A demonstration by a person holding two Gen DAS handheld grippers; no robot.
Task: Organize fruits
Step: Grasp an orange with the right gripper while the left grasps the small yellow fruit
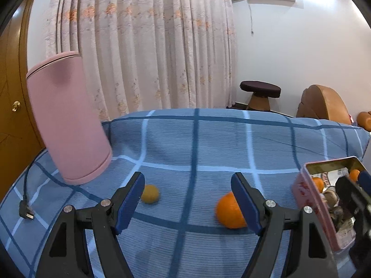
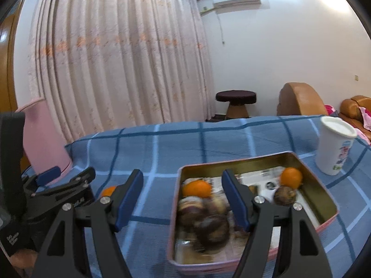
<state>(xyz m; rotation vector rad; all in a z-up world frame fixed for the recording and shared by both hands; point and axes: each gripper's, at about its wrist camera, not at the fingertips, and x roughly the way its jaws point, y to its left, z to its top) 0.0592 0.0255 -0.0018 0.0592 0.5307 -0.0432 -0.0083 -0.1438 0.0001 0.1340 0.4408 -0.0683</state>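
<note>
- Nearest the left wrist camera, the left gripper (image 1: 187,202) stands with its jaws wide apart and empty. The big orange (image 1: 228,210) lies on the blue checked cloth (image 1: 208,139) just behind the right-hand pad, not between the pads, so closing from here would likely knock it aside and set it rolling.
- Beside it, the right gripper (image 2: 183,198) hovers over the near end of the pink tin (image 2: 324,222), jaws open on nothing. Blurred dark fruits and two oranges already lie in the tin; a low pass could catch its rim and shove it.
- Further left, the small yellowish fruit (image 1: 150,193) lies loose on the soft cloth, which may let it roll.
- Beyond, the pink cylinder (image 1: 69,120) and the white cup (image 2: 336,148) stand near enough for a wide swing to topple them.
</note>
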